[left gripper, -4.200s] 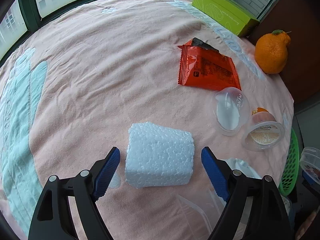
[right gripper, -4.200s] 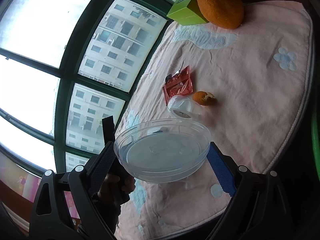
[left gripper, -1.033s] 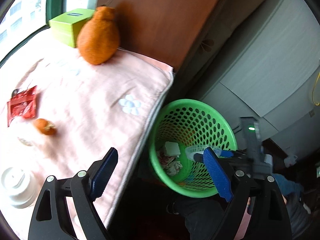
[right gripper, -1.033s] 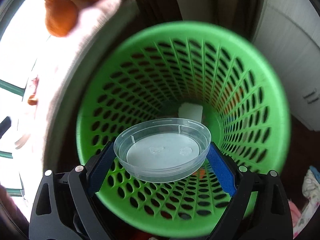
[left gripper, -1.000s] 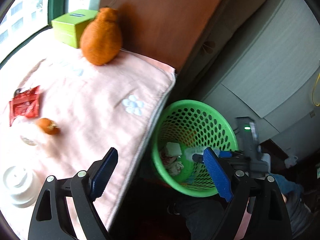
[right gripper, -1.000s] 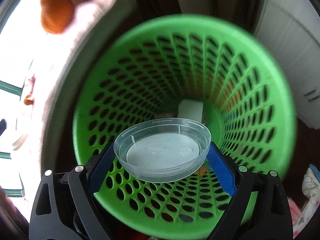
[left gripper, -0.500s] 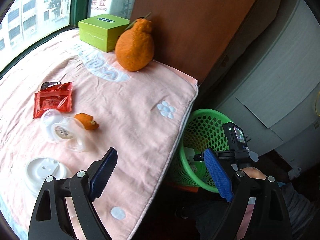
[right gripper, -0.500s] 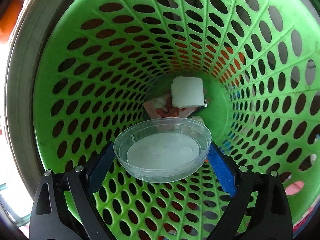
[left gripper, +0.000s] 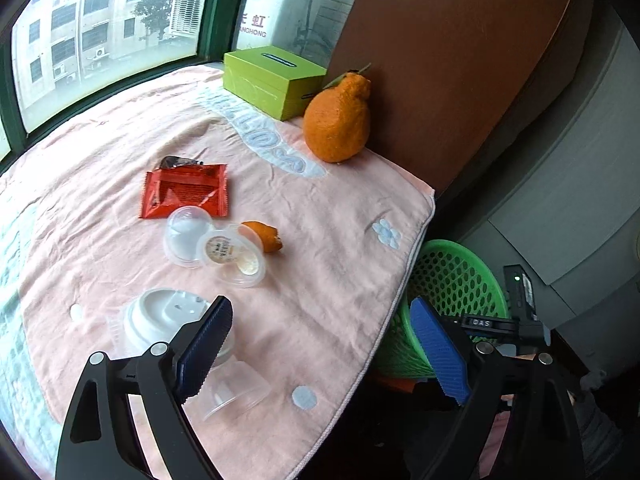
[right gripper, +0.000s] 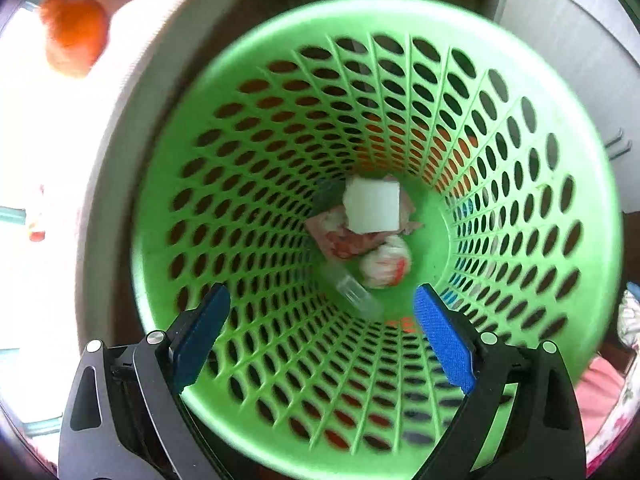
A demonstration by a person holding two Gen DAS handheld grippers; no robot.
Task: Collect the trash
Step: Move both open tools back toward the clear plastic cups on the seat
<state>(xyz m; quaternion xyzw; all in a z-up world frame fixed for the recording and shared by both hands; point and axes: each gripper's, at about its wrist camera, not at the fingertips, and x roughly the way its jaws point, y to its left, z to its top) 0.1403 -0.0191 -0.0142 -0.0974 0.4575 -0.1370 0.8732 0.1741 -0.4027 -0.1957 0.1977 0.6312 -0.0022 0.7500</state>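
Clear lid dropped into green basket, right tool now spread empty, left tool spread

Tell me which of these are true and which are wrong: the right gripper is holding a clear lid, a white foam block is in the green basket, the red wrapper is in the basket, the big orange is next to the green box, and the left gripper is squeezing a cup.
1. The right gripper holds a clear lid. False: its fingers are apart and hold nothing.
2. A white foam block lies in the green basket. True.
3. The red wrapper is in the basket. False: it lies on the pink cloth.
4. The big orange stands beside the green box. True.
5. The left gripper squeezes a cup. False: it is open and empty.
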